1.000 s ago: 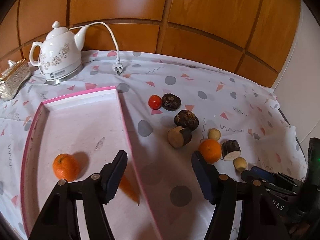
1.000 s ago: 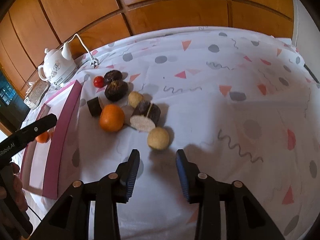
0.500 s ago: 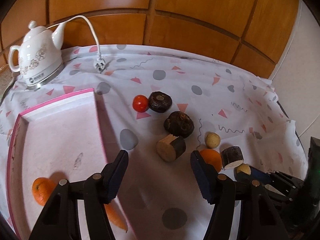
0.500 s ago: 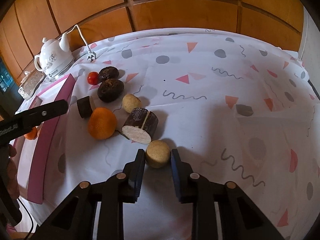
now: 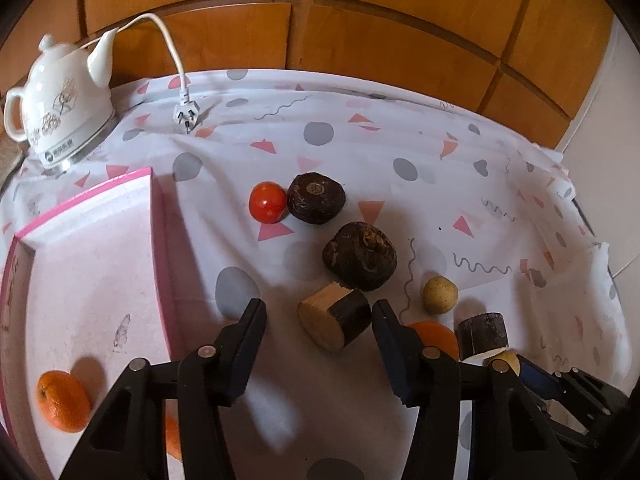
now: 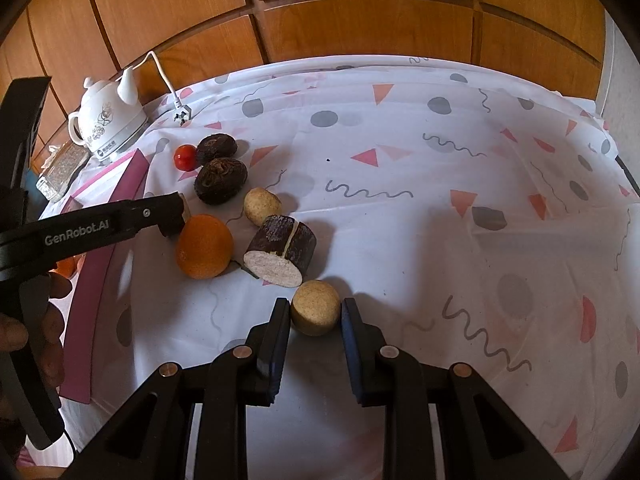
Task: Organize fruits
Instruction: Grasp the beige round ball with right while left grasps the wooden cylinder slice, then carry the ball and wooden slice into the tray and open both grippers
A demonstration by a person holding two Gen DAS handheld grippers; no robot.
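Two dark roots (image 5: 360,256) and a tomato (image 5: 267,202) lie beyond the left gripper (image 5: 320,320).

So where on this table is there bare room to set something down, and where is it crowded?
Free: the cloth right of the fruit cluster out to the table's right edge, and most of the pink tray's floor beyond its orange. Crowded: the line from the tomato through the dark fruits to the round potato, where both grippers are working.

A home dining spot: patterned tablecloth (image 6: 400,200), white electric kettle (image 5: 60,108), wood-panelled wall (image 6: 360,12) behind.
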